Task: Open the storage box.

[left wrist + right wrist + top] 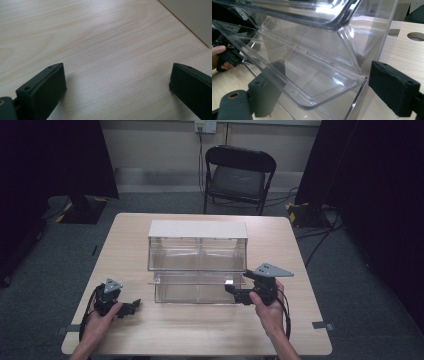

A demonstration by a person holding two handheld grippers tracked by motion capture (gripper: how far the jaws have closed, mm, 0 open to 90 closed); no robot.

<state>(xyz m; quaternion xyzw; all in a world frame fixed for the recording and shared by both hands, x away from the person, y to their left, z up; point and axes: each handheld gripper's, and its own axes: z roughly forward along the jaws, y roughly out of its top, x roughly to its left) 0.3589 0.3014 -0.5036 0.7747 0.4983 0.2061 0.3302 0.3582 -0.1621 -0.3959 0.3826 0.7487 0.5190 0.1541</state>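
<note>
A clear plastic two-tier bin cabinet (pixel 197 265) with a white top (pixel 198 228) stands in the middle of the wooden table (pixel 200 332). My right gripper (pixel 231 290) is at the front right corner of its lower bin and is open. In the right gripper view the lower bin's tilted clear front (pixel 312 80) runs between the jaws of that gripper (pixel 322 86); one jaw shows through the plastic, the other stands outside the right wall. My left gripper (pixel 134 306) rests on the table at the front left, open (pixel 117 85) over bare wood.
A black folding chair (pixel 237 175) stands beyond the table's far edge, with cables on the grey floor around it. Black curtains hang at both sides. Round holes (pixel 416 36) mark the tabletop right of the cabinet. The person's other hand (pixel 219 56) appears through the plastic.
</note>
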